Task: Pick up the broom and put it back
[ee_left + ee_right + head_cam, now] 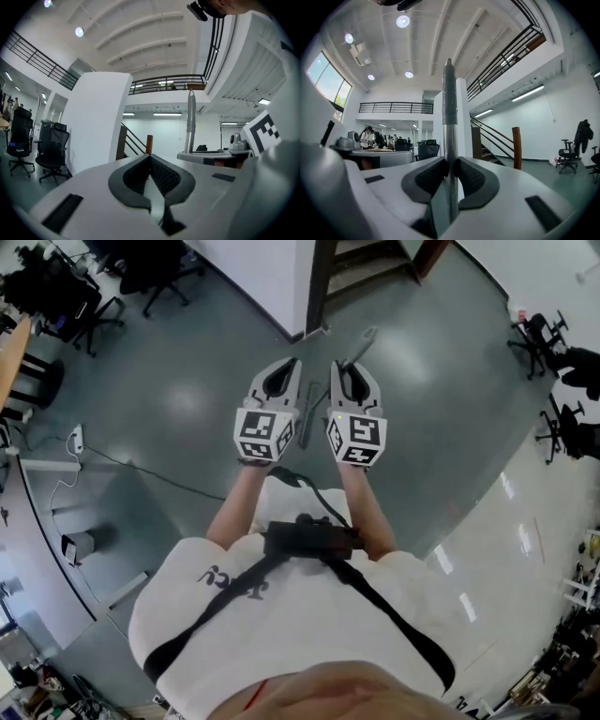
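The broom shows as a grey metal handle (449, 108) that stands upright, and my right gripper (450, 161) is shut on it, the dark pads (429, 176) pressing it from both sides. Its rounded top end is visible high in the right gripper view. From the head view the handle (361, 341) sticks out past the right gripper (349, 379); the brush end is hidden. My left gripper (281, 381) is held level beside it, shut, with nothing between its pads (164, 174). The handle (190, 122) rises to the right in the left gripper view.
A white pillar (272, 277) and a staircase with a wooden post (516, 147) lie ahead. Black office chairs (159, 277) stand at the upper left, more chairs (548, 338) at the right. A cable (141, 470) runs over the grey floor. People sit at desks (370, 138) far off.
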Motion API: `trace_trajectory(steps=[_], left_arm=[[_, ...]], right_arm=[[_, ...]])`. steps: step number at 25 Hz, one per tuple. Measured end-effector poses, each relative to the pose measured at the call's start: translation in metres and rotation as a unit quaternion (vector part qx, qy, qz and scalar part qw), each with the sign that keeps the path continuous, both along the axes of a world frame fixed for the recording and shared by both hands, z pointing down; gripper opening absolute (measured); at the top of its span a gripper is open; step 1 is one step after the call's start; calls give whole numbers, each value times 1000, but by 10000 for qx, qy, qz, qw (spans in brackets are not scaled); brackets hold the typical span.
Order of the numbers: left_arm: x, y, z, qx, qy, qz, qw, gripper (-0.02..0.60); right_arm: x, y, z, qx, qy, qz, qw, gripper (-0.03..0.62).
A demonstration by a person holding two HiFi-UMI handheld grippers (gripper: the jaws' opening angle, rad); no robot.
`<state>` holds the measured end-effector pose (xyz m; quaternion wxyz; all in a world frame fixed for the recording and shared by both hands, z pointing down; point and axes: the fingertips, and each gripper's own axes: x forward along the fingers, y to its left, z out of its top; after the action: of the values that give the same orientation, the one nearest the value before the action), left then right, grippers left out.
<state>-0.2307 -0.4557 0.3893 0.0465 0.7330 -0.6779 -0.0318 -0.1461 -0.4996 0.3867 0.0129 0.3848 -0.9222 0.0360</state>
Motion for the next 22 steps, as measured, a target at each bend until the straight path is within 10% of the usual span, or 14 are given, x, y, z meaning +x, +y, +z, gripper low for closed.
trace_trajectory(steps=[22], left_arm=[[-75, -271, 61, -263, 84, 399, 9988, 9]], right_arm=[[-43, -247, 137, -1093, 971, 653, 9871, 94]])
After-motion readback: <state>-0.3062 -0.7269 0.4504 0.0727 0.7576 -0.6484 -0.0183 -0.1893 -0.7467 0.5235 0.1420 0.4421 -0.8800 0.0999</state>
